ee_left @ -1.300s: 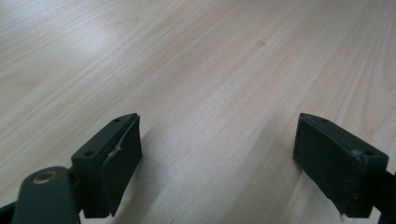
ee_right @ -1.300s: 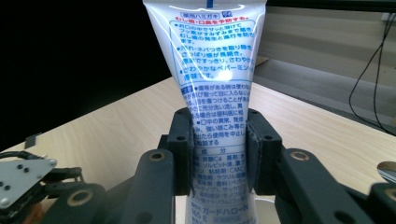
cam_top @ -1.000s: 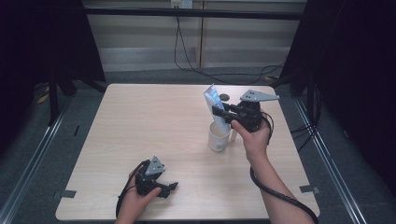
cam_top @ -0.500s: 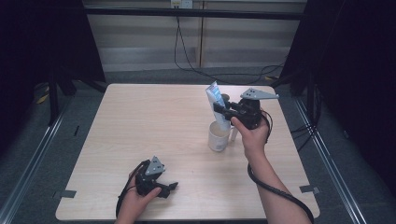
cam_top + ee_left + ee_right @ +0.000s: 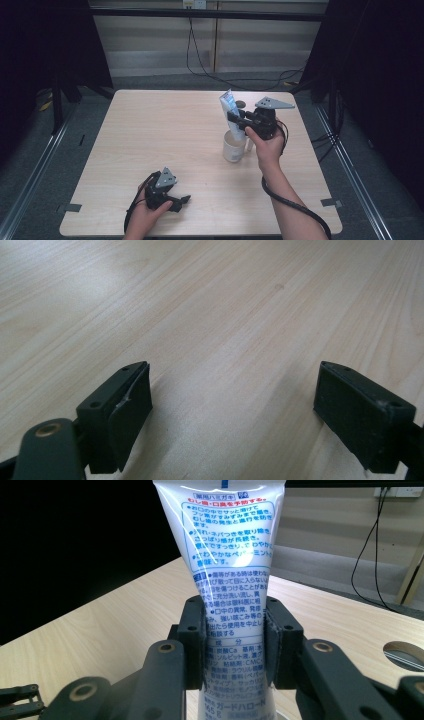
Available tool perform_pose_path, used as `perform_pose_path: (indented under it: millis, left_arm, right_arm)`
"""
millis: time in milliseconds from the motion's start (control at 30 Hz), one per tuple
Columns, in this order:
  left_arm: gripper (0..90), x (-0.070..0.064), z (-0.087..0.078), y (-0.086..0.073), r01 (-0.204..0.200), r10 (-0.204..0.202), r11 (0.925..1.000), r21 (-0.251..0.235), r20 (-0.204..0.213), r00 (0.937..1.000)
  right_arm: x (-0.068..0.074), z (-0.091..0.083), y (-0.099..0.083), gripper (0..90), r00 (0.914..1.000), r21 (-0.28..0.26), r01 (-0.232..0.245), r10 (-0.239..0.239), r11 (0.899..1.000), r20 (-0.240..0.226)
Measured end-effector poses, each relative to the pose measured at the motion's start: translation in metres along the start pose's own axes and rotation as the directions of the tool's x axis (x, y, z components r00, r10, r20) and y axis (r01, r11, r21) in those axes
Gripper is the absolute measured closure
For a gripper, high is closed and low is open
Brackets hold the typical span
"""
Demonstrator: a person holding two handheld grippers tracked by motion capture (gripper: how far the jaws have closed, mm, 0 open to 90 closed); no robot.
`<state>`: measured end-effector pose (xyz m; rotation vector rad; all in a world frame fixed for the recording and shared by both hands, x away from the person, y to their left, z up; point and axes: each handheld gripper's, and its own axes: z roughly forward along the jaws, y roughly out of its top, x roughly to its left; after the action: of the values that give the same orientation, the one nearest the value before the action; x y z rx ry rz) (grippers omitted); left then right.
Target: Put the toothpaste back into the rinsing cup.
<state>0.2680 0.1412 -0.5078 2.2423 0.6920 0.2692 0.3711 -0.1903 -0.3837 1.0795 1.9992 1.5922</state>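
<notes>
Clamping toothpaste tube over cup, right gripper jaws closed, left gripper jaws apart near table edge.

Glossy plastic tube; matt black tongs; pale wood-grain table.

we see tube upright over cup, right of table centre | left gripper near front edge, well apart

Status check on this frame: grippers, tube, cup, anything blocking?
Right gripper shut on toothpaste tube, above white cup. Left gripper open, idle on table. Nothing blocking.
</notes>
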Motion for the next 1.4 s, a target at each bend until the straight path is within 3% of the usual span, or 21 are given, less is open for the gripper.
perform_pose_path:
  millis: [433, 1400]
  left_arm:
    - [15.1, 0.0, 0.0, 0.0, 0.001, -0.001, 1.0, 0.0, 0.0, 1.0]
    - [15.1, 0.0, 0.0, 0.0, 0.0, 0.0, 1.0, 0.0, 0.0, 1.0]
  right_arm:
    - [-0.004, 0.005, -0.012, 66.2, 0.9996, 0.001, -0.008, 0.008, 1.0, 0.029]
    - [-0.009, 0.007, -0.029, 65.1, 0.9994, 0.017, -0.019, 0.019, 1.0, 0.029]
